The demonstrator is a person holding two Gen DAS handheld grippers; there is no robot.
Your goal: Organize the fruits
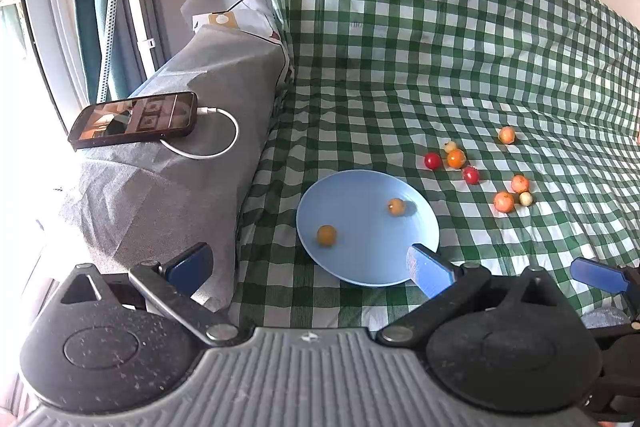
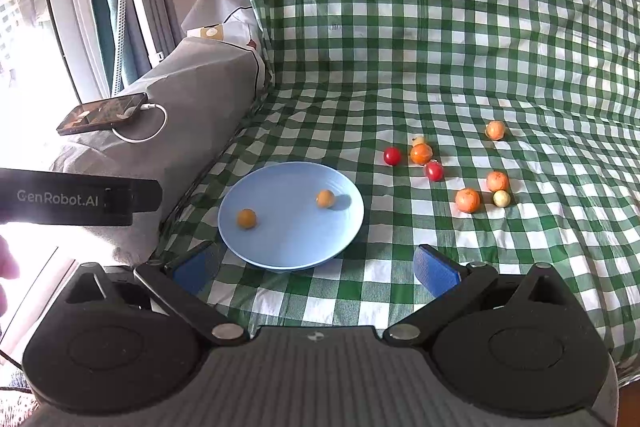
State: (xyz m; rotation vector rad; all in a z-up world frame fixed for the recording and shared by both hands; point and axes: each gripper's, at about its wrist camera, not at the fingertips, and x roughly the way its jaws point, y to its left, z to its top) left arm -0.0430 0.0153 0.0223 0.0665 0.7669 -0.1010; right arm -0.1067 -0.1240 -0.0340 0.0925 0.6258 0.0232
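Right wrist view is showing the right gripper (image 2: 316, 265) and left gripper (image 1: 310, 265) both hovering spread and empty. 2 small orange fruits (image 2: 246, 218) are sitting on the round pale-blue plate (image 2: 280, 247); approaching the nearest loose orange fruit (image 2: 467, 200) squarely and pinching gently seems best.

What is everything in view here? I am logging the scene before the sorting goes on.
Plate: one, light blue, on the checked cloth near the grippers.
Orange fruits on the plate: two, and.
Red fruits: two, on the cloth right of the plate, and.
Orange fruits on the cloth: four.
Pale yellow fruits: two, small, on the cloth, and.
Checked cloth: one, green and white, over the seat and back.
Phone: one, dark, screen lit, on the grey armrest, white cable plugged in.
Left gripper: open, blue pads, empty.
Right gripper: open, blue pads, empty.
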